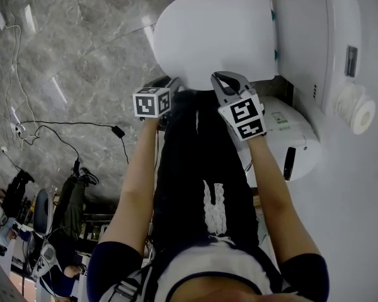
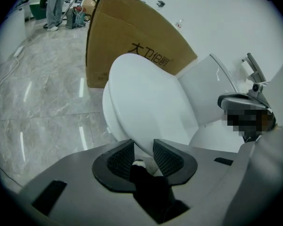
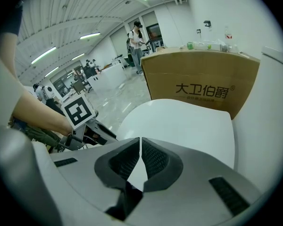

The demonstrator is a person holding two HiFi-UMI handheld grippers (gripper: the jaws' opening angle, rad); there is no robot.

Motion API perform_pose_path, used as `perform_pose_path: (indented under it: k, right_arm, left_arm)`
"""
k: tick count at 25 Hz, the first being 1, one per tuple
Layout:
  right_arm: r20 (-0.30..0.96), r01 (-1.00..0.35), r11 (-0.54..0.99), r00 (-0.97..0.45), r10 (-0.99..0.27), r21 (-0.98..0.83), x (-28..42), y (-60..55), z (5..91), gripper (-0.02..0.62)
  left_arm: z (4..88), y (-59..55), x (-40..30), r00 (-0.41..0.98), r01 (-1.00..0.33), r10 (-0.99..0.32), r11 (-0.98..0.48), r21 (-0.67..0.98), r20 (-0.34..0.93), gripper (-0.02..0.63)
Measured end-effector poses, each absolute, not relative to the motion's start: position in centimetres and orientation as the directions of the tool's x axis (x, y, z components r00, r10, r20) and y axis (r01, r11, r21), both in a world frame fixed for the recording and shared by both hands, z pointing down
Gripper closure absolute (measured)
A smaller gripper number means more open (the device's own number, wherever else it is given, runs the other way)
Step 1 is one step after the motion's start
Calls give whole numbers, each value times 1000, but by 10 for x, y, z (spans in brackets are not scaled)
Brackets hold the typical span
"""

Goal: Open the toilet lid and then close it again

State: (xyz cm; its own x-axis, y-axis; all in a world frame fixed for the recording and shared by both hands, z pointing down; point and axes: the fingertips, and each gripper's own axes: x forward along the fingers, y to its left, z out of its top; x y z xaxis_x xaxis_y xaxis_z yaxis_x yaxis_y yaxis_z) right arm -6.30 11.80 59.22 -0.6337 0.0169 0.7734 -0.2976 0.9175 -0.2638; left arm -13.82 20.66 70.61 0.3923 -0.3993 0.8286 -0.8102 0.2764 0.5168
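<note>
The white toilet lid (image 1: 214, 36) lies down flat on the bowl, in front of the tank (image 1: 315, 36). My left gripper (image 1: 170, 87) is at the lid's front rim. In the left gripper view its jaws (image 2: 142, 147) stand open, with the front edge of the lid (image 2: 146, 102) dipping between the ribbed pads and a gap on each side. My right gripper (image 1: 230, 80) hovers at the front rim beside it. In the right gripper view its jaws (image 3: 139, 142) are shut with nothing in them, and the lid (image 3: 179, 126) stretches out beyond.
A brown cardboard box (image 2: 127, 41) stands behind the toilet on the marble floor. A toilet paper roll (image 1: 359, 109) hangs on the wall by the tank, with a white bin (image 1: 290, 137) below it. Cables (image 1: 50, 131) trail over the floor at the left. People stand far off.
</note>
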Motion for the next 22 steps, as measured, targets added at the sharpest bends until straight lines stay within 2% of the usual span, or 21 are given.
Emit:
perform_pose_path:
  k: [22]
  right_arm:
    - [770,-310,899,-636,46,-310,-58,130,616,581]
  left_arm:
    - [748,209,-143,373,-806,-350,337,487,859,483]
